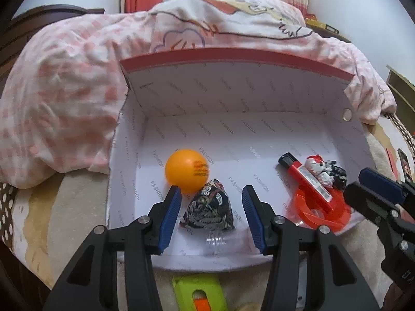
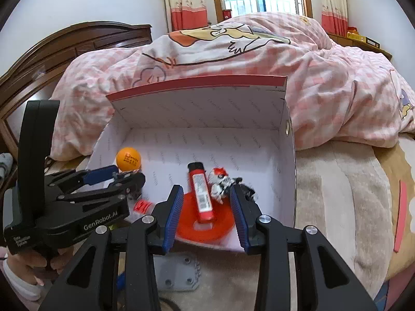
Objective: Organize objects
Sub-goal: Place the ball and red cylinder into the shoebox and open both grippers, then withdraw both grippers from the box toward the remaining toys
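The patterned pouch (image 1: pixel 208 207) sits in the box (image 1: pixel 233 90) at lower centre of the left view, directly between the left gripper (image 1: pixel 211 212) jaws, spread apart; the right gripper (image 2: pixel 206 211), jaws likewise apart, straddles the red lighter (image 2: pixel 202 194).

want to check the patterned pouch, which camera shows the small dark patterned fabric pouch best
The left wrist view: the small dark patterned fabric pouch sits unobstructed on the white box floor, between the open left hand-held gripper fingers. In the right wrist view that gripper hides nearly all of it; only a blurred dark scrap shows.
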Demonstrator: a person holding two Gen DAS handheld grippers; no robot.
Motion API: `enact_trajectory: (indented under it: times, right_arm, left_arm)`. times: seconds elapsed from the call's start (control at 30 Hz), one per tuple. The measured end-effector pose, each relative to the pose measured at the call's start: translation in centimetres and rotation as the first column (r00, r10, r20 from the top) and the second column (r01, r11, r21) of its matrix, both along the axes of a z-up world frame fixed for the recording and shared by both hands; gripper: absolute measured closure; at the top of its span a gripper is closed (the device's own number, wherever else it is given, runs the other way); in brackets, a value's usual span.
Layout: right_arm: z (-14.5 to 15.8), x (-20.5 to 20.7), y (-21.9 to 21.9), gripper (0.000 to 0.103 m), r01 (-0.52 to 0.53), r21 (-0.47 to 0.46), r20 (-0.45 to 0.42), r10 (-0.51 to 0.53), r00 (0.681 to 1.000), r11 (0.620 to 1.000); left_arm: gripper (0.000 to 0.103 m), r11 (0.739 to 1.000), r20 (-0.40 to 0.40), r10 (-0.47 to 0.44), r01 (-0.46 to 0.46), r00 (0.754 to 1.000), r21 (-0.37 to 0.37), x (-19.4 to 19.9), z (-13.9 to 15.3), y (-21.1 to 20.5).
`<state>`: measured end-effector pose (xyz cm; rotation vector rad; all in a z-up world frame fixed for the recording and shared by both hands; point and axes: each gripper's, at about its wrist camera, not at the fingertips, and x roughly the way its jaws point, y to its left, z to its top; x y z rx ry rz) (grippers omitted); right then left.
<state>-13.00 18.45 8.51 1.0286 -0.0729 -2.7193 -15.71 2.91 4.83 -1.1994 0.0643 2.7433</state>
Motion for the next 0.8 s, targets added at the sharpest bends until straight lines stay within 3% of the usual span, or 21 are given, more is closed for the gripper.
enact_trajectory:
  times: [0.37,0.8]
  right_arm:
    - [-0.2,4.0,-0.3,0.064,-0.03,-0.026,-0.006,0.03,1.0,0.999]
    - [-1.7,8.4,-1.0,0.064,-0.063,-0.042,0.015,0.063,0.998,0.997]
  left_arm:
    - [0.054,1.0,-0.026,-0.005,0.005,1.0,0.027,2.6,2.1,-0.9]
    - [0.054,0.999,-0.03,-0.021,0.022,0.999,0.036,8.7,1.3,-2.1]
